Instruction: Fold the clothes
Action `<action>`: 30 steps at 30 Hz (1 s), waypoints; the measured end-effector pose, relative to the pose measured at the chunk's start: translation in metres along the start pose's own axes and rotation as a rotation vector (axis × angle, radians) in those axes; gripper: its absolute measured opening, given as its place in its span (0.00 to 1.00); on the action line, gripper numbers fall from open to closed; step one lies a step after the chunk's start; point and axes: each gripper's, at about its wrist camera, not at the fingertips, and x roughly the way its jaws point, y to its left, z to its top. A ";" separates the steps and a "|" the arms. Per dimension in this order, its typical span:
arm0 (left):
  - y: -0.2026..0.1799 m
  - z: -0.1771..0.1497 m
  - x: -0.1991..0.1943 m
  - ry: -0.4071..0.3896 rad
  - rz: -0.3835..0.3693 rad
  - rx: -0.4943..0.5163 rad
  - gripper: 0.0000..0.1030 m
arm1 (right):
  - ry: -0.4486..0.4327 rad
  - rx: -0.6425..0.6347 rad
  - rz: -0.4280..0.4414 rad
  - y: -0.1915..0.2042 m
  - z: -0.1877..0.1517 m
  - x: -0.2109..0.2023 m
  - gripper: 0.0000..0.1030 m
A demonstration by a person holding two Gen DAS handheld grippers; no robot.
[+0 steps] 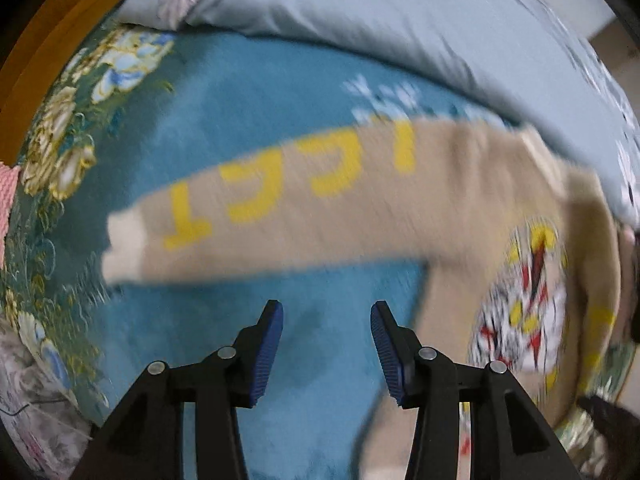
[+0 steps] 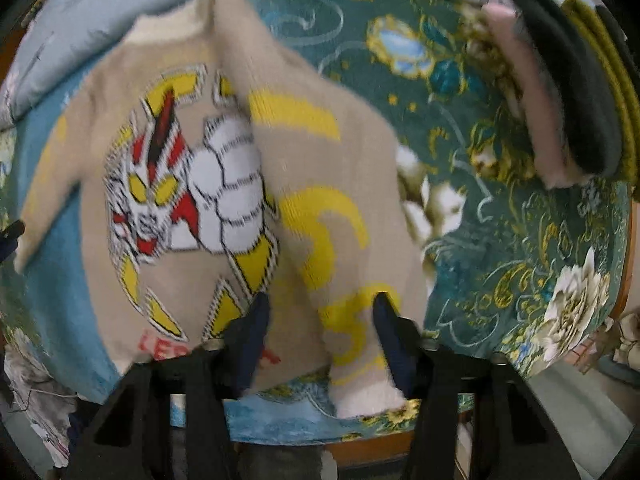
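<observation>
**Beige sweater spread on the bed, one sleeve folded in, both hand-held grippers open**

A beige knitted sweater with yellow letters and a red, white and yellow robot-face motif (image 2: 192,200) lies flat on a teal bedspread with a yellow and white flower border (image 1: 248,92). In the right wrist view its collar points to the far side and its hem lies near the bed's near edge. One sleeve (image 2: 332,208) is folded diagonally across the body, with its cream cuff (image 2: 368,398) resting right at the near edge of the bedspread. The other sleeve (image 1: 280,204) stretches straight out to the left in the left wrist view, its cream cuff (image 1: 120,244) lying on plain teal cloth with open bedspread all around it.

The left hand-held gripper (image 1: 326,344) hovers over bare teal cloth just near of that outstretched sleeve, its blue-padded jaws spread apart and holding nothing. The right hand-held gripper (image 2: 320,336) sits above the folded sleeve's lower end; its jaws are apart, and the sleeve passes between them without being pinched.

A grey-blue quilt with pale flower prints (image 1: 400,20) is bunched along the far side, its edge touching the sweater's shoulder. At the far right in the right wrist view, a stack of folded pink, dark green and mustard clothes (image 2: 568,92) sits well apart from the sweater, with flowered bedspread open between them. A wooden bed frame (image 1: 52,40) borders the far left.
</observation>
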 end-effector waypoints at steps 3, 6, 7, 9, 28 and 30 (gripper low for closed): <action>-0.018 -0.011 -0.001 0.026 0.003 0.055 0.48 | 0.026 -0.009 0.002 -0.003 0.002 0.011 0.20; -0.027 -0.014 -0.002 0.041 -0.004 0.061 0.48 | 0.036 -0.020 0.012 -0.011 0.008 0.014 0.11; -0.030 -0.013 -0.003 0.041 -0.006 0.053 0.48 | 0.034 -0.024 0.011 -0.014 0.010 0.013 0.10; -0.032 -0.011 -0.004 0.035 -0.005 0.035 0.48 | 0.020 -0.033 0.002 -0.026 0.019 0.008 0.07; -0.026 -0.025 0.004 0.086 0.039 -0.052 0.48 | -0.166 -0.082 -0.225 -0.110 0.172 -0.033 0.07; -0.022 -0.025 0.006 0.093 0.029 -0.055 0.48 | -0.206 -0.090 -0.214 -0.106 0.173 -0.043 0.09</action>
